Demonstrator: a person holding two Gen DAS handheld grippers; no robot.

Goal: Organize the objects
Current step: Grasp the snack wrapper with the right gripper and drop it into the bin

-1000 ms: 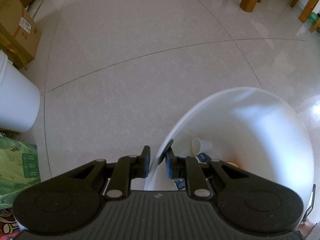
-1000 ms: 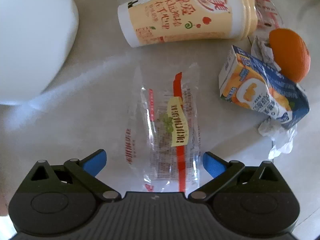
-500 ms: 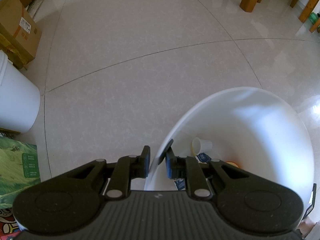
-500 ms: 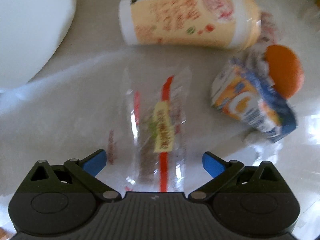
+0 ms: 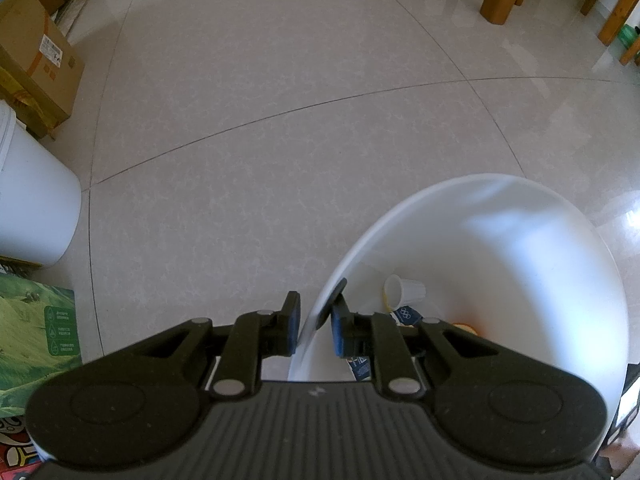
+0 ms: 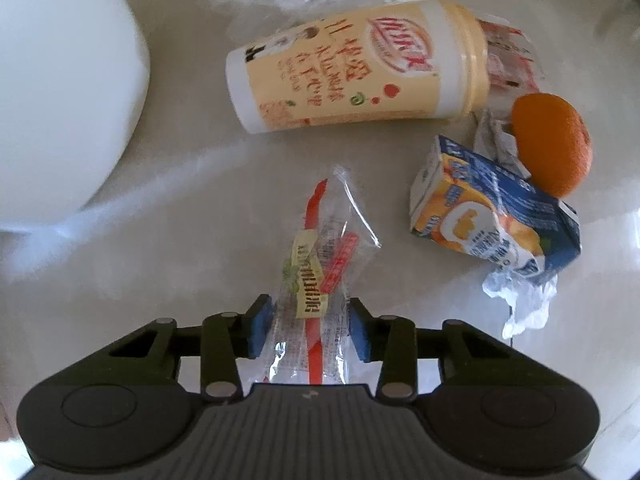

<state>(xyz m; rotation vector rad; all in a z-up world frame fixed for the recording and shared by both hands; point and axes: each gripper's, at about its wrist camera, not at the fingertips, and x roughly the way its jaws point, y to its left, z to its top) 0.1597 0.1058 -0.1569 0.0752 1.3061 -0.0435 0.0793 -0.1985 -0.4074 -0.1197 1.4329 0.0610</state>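
In the right wrist view, the right gripper (image 6: 310, 330) at bottom centre has just been closing its jaws, and its two blue pads (image 6: 259, 330) now pinch one clear plastic wrapper (image 6: 320, 276) with a red stripe and a yellow label, bunched up between them. Above it lies one tall yellow drink cup (image 6: 356, 80) on its side; to the right lie one crumpled juice carton (image 6: 492, 220) and one orange (image 6: 552, 144), touching. Two crumpled clear scraps sit at the top edge. In the left wrist view, the left gripper (image 5: 314, 330) at bottom centre is pressed onto the rim of one white bucket (image 5: 520, 248) at lower right, which holds one small paper cup (image 5: 404, 291). A second white bucket (image 5: 32, 208) stands at the left edge, with one cardboard box (image 5: 36, 64) above it
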